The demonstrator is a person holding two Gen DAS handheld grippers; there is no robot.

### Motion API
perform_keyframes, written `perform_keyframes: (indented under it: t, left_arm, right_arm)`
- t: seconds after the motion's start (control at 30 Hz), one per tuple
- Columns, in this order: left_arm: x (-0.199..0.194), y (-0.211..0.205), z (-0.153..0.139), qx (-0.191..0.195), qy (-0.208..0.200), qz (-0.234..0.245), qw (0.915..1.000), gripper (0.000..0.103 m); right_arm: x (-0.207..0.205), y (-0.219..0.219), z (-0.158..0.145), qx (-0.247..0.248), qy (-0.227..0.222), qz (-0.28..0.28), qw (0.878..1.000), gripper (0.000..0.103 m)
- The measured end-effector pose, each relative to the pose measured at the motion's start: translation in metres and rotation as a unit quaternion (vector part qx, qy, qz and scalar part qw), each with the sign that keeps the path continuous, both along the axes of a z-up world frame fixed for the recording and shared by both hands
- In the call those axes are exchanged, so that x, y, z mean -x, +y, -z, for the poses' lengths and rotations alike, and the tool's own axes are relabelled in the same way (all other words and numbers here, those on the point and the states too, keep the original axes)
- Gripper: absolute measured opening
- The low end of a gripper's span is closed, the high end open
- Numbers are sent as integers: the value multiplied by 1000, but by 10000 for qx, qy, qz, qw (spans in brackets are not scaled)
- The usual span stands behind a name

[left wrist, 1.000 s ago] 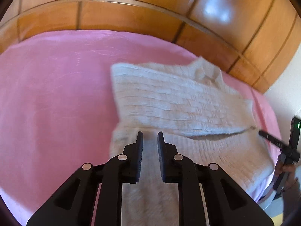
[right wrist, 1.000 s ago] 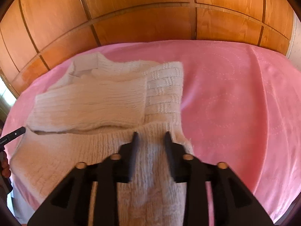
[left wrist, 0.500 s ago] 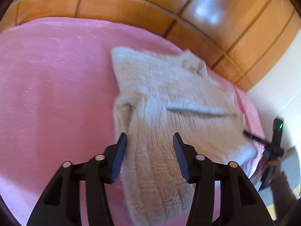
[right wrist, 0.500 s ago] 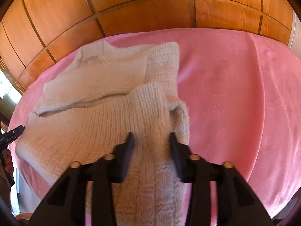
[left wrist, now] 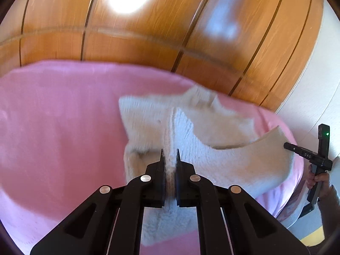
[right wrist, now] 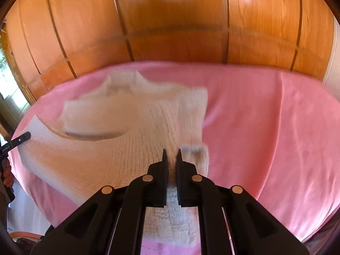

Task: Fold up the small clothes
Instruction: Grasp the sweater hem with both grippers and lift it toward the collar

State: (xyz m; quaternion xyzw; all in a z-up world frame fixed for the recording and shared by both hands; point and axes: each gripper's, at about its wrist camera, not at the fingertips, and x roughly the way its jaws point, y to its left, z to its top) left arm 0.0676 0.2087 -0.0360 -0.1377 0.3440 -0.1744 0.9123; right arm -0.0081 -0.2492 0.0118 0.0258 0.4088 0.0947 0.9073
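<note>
A cream knitted sweater [left wrist: 212,148] lies on a pink bedcover [left wrist: 63,127], with its sleeves folded across the body. My left gripper [left wrist: 169,155] is shut on the sweater's bottom hem at its left corner and holds it lifted. My right gripper [right wrist: 172,155] is shut on the hem of the sweater [right wrist: 119,140] at its right corner, also lifted. The hem edge hangs taut between the two grippers, raised off the bed. The right gripper also shows at the far right of the left wrist view [left wrist: 297,148].
A glossy wooden headboard or panelled wall [left wrist: 148,42] stands behind the bed [right wrist: 265,127]. A white wall [left wrist: 318,89] is at the right of the left wrist view. The bed's near edge drops away below the grippers.
Both grippers were open around the hem half a second ago; now both have shut on it and lifted it, and the lower part of the sweater rises off the bed.
</note>
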Motion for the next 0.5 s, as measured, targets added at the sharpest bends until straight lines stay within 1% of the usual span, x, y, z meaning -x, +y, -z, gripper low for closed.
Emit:
perform_keyframes:
  t: [0.03, 0.13, 0.2, 0.27, 0.33, 0.43, 0.5]
  left_arm:
    - [-1, 1, -11, 37, -145, -12, 9999, 5]
    - [-12, 0, -30, 54, -395, -31, 9992, 5]
    - [-29, 2, -39, -5, -499, -120, 9987, 5]
    - [-55, 1, -42, -66, -506, -218, 9985, 5]
    - [-79, -2, -39, -154, -450, -301, 9984, 5]
    - [-124, -6, -28, -335, -307, -472, 9979, 5]
    - [-156, -8, -17, -422, -181, -585, 9972, 5]
  right_arm:
    - [-2, 0, -9, -34, -117, -1, 9999, 5]
    - [-21, -4, -34, -209, -454, 89, 9987, 5]
    - [-37, -5, -39, -227, -538, 174, 9981, 5]
    - [-64, -7, -36, -256, -544, 300, 9977, 5]
    - [-90, -8, -29, -236, -500, 428, 9976, 5]
    - [-137, -10, -9, -215, -382, 682, 9967, 5]
    - [-159, -10, 4, -88, -336, 798, 9962, 5]
